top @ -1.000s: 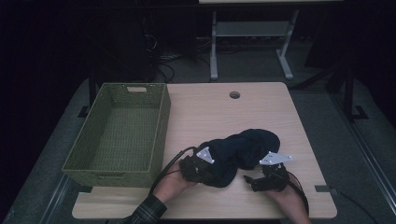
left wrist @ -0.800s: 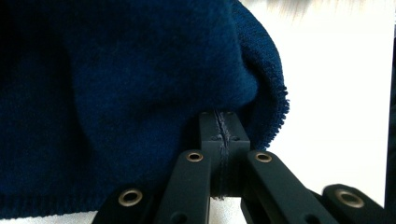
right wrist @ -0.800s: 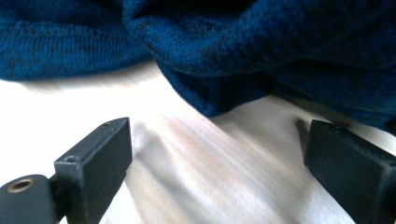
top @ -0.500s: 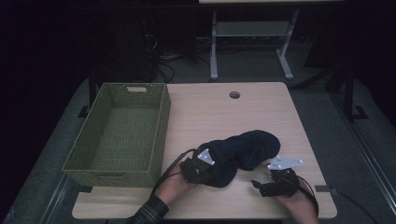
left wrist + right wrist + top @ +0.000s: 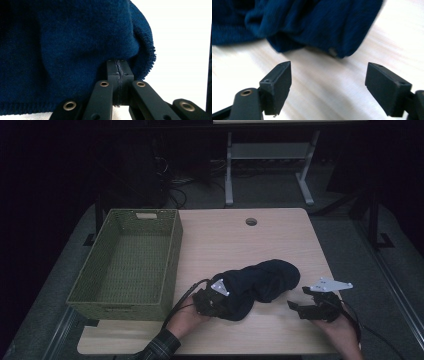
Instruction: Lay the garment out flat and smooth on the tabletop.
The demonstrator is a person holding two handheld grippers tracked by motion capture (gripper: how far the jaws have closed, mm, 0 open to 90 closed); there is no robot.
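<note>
High view, table: the wooden table (image 5: 235,245) has bare room across its far half, around a small round hole (image 5: 251,222), and along its near edge between the two hands.
Basket: a green woven basket (image 5: 172,245) stands along the table's left edge, its right wall just beside the cloth's end of the table.
Cloth: a dark blue knitted cloth (image 5: 260,282) lies bunched near the front, right of the middle, clear of the right edge.
Left gripper: the left gripper (image 5: 212,301) sits at the cloth's near-left end; in the left gripper view its jaws are clamped together on a fold of the cloth (image 5: 75,50).
Right gripper: the right gripper (image 5: 295,307) is near the front right corner, apart from the cloth; its jaws stand apart with bare table (image 5: 324,85) between them, and have just been closing.
Hard to see: the cloth's underside and the left gripper's tips are buried in fabric; the room behind the table is too dark to read.
</note>
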